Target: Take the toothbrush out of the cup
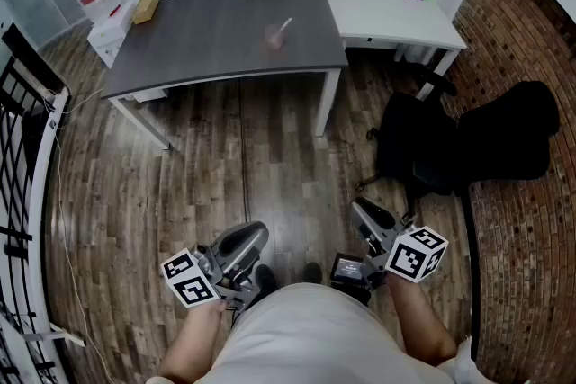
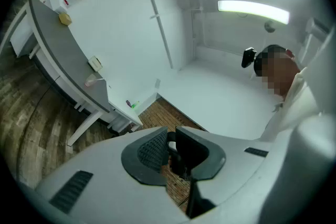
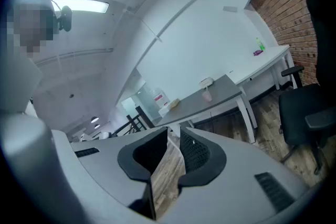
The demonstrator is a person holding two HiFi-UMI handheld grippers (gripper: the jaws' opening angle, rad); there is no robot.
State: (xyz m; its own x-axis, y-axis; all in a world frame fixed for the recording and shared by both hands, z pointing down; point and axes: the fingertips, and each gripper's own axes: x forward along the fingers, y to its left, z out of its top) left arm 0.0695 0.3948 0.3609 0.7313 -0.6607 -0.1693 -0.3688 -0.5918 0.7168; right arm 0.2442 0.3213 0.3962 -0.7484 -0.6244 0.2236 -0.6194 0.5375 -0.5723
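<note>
Pink cup [image 1: 274, 37] holding leaning toothbrush [image 1: 285, 24] stands toward grey desk's [image 1: 198, 45] right edge; brush likely light, stiff, slick, so pinch its exposed upper end; left gripper [image 1: 248, 239] and right gripper [image 1: 366, 215] hang narrowly parted, empty.

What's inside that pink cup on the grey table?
A toothbrush stands tilted in the pink cup. Its lower end and any other contents are too small to see.
</note>
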